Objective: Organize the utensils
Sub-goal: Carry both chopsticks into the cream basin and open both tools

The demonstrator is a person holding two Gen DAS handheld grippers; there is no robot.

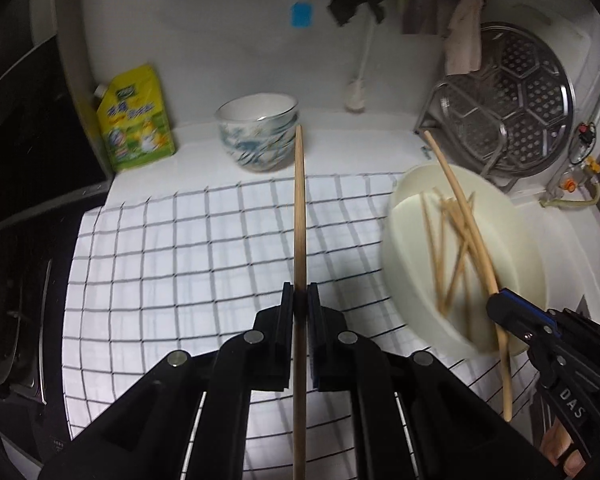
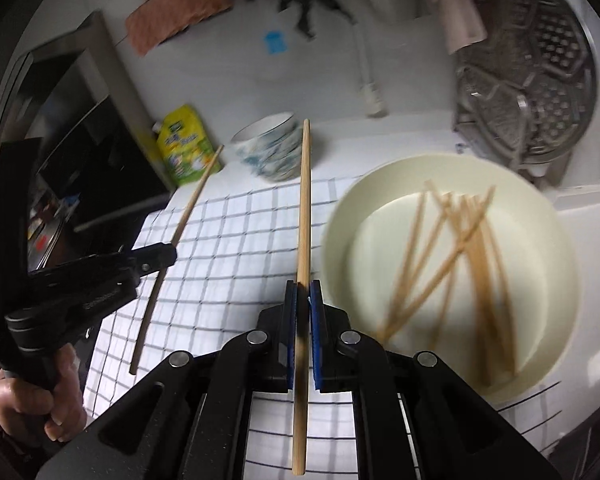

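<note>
Where legible, "DAS" on the right tool [image 1: 496,306]

"DAS" in white on right hand-held gripper [image 1: 500,300]; yellow pouch [image 1: 136,120] print unreadable.

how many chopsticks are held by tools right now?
2. One wooden chopstick is clamped in the left tool, one in the right tool. More lie in the cream round basin.
</note>
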